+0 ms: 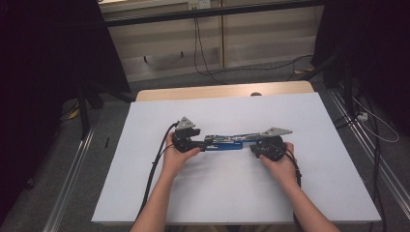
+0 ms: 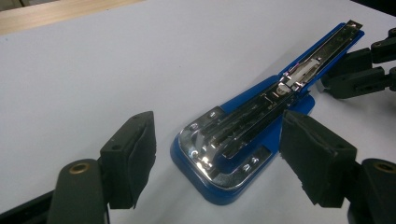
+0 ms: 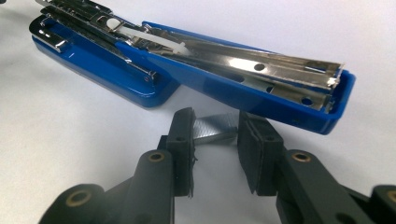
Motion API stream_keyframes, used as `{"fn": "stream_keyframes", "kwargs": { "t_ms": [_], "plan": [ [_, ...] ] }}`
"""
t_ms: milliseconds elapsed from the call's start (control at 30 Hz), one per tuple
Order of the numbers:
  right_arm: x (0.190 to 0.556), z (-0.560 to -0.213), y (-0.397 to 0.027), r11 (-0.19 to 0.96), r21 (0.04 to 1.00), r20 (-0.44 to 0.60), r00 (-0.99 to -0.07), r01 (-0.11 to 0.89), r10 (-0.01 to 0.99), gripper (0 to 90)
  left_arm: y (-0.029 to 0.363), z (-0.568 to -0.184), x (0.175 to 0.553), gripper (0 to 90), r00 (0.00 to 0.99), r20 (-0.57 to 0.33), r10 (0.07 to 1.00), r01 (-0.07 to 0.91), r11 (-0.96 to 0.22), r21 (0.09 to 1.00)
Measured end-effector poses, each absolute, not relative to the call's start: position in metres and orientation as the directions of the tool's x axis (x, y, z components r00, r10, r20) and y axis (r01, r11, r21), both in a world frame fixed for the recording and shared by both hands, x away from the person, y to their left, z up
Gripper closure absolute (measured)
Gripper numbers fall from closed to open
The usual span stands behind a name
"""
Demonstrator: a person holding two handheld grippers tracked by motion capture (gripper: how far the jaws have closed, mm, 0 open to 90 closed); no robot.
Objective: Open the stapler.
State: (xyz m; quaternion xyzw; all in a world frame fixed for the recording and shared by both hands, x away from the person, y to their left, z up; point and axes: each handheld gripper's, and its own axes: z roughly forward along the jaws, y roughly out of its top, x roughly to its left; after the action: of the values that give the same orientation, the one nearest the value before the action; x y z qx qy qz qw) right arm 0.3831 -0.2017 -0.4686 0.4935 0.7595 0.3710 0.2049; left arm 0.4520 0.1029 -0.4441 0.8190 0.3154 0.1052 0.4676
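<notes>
I see one blue stapler (image 1: 223, 141) lying opened out flat near the middle of the white table (image 1: 309, 193), its long axis running left to right between my two grippers. In the left gripper view its chrome-plated base end (image 2: 219, 158) points at me and the opened arm (image 2: 322, 49) stretches away. In the right gripper view the open magazine channel (image 3: 261, 70) runs across the frame.

There is wide bare white surface all round the stapler: in front, behind, and on both sides, with the table's edges well apart from it. A strip of wood (image 1: 222, 91) shows along the far edge.

I count one stapler, one small silvery strip of staples (image 3: 215, 128), two grippers and two hands.

The right gripper (image 3: 215, 133) is clamped on that strip of staples, pinched between its pads just beside the stapler's blue end. The left gripper (image 2: 217, 154) stands released, jaws spread wide either side of the stapler's base end without touching it.

From above, both forearms come in from the near edge. The left hand (image 1: 176, 157) and right hand (image 1: 280, 162) each wrap a gripper body low over the table, facing inward at the stapler's two ends.
</notes>
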Motion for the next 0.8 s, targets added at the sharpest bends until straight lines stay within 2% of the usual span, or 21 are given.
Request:
{"fn": "stream_keyframes", "kwargs": {
  "t_ms": [567, 800],
  "plan": [
    [0.369, -0.467, -0.205, 0.256, 0.76, 0.063, -0.46, 0.597, 0.886, 68.1, 0.105, -0.442, 0.452, 26.6, 0.775, -0.118, 0.621, 0.419, -0.366, 0.831],
    [0.353, -0.467, -0.211, 0.247, 0.753, 0.104, -0.48, 0.61, 0.871, 69.2, 0.105, -0.442, 0.451, 23.3, 0.774, -0.118, 0.622, 0.423, -0.37, 0.827]
  ]
}}
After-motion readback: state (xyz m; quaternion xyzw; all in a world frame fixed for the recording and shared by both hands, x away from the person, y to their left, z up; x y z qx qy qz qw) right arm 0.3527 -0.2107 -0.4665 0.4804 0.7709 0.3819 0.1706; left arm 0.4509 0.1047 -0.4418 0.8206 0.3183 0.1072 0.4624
